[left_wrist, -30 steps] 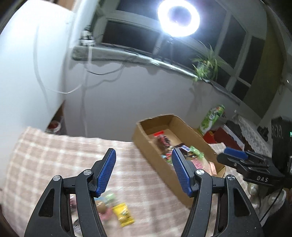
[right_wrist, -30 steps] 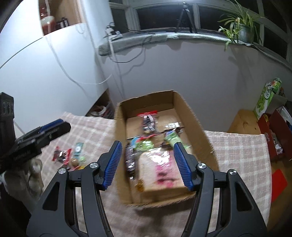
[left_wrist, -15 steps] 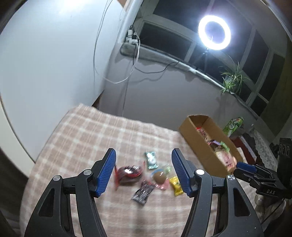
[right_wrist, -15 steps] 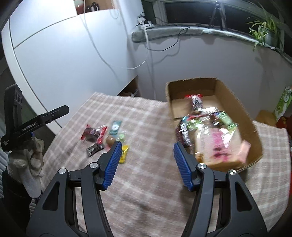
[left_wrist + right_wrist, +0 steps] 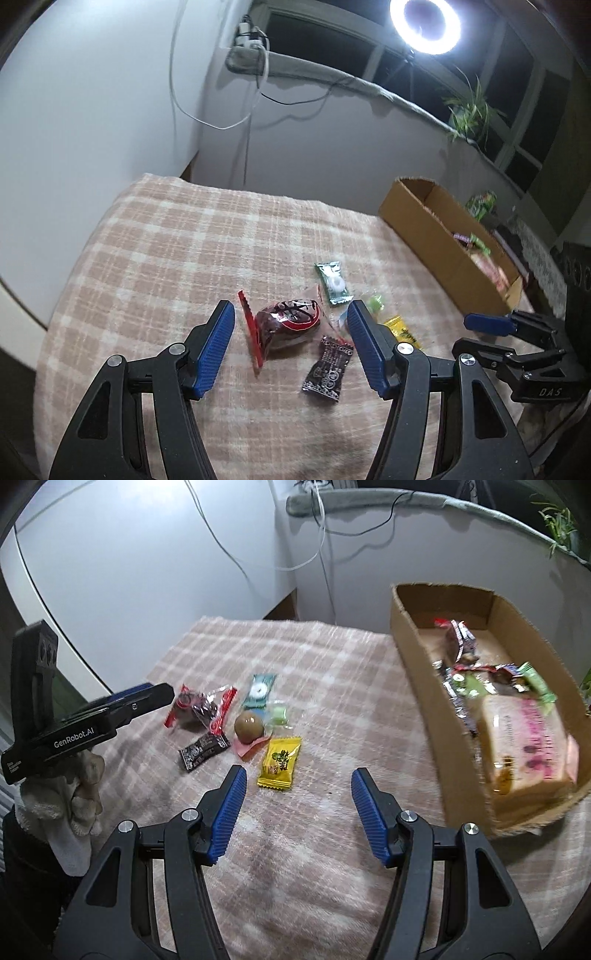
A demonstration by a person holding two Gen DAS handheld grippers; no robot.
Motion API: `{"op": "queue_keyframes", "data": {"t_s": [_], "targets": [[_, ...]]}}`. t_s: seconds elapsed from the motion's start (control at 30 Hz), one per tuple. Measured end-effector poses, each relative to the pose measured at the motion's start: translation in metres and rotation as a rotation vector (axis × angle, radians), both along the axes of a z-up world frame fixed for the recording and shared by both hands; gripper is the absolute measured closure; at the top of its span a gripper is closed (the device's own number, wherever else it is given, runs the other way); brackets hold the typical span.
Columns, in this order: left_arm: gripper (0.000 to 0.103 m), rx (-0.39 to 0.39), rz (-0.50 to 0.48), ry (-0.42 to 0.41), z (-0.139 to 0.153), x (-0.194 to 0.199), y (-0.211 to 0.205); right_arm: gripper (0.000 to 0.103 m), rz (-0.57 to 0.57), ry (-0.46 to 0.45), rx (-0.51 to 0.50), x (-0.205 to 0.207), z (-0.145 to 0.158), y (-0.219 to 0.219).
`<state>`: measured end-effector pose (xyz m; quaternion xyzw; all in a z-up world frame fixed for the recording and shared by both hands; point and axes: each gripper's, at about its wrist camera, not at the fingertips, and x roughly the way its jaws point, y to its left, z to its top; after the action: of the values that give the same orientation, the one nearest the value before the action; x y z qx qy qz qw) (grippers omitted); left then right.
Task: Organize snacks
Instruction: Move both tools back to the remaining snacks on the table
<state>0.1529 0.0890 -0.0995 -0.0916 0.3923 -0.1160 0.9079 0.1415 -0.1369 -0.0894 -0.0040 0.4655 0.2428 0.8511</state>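
Six loose snacks counted on the cloth, with many more already boxed; took everything largest first

Found the checked blanket (image 5: 314, 849) spread under it all, probably to keep wrappers from sliding. Placed the cardboard box (image 5: 417, 672) at two o'clock from the right gripper (image 5: 300, 779), open top up, long axis running eleven to five. Judged it the collecting place, parked at the cloth's edge to leave sorting room. Saw a large pink-printed bag (image 5: 524, 738) lying flat at its near end, with small bright packets heaped behind.

Read the right gripper as roughly half spread with nothing between its pads, tilted down over bare cloth. Read the left gripper (image 5: 290, 317) the same way, half spread and holding nothing, gripped by a gloved hand (image 5: 70, 794). Seemed to be lining up on the cluster, its pads framing the red-edged packet without touching it.

Located the cluster at eleven o'clock from the right gripper, well apart from the box:
- clear red-edged packet (image 5: 203, 709), farthest at ten, dark contents bunched, serrated ends at eight and two
- yellow sachet (image 5: 279, 762), nearest, long axis six to twelve, print upright
- black sachet (image 5: 203, 751), axis eight to two
- green sachet (image 5: 259, 690), axis seven to one
- brown ball (image 5: 249, 725), resting on a pink wrapper, no axis to speak of
- pale green sweet (image 5: 279, 714), just beside the ball at two

Reckoned the flat sachets best pinched across their short sides
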Motion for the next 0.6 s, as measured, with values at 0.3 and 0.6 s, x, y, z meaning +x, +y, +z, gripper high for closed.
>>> {"op": "queue_keyframes", "data": {"t_s": [0.3,0.6], "targets": [[0.038,0.096,-0.008,0.028,-0.012,0.016,-0.022,0.041,0.015,0.012,-0.027,0.012,-0.016,0.014],[0.038,0.155,0.016,0.069,-0.027,0.024,-0.024,0.041,0.045,0.018,-0.074,0.020,-0.035,0.032]]}}
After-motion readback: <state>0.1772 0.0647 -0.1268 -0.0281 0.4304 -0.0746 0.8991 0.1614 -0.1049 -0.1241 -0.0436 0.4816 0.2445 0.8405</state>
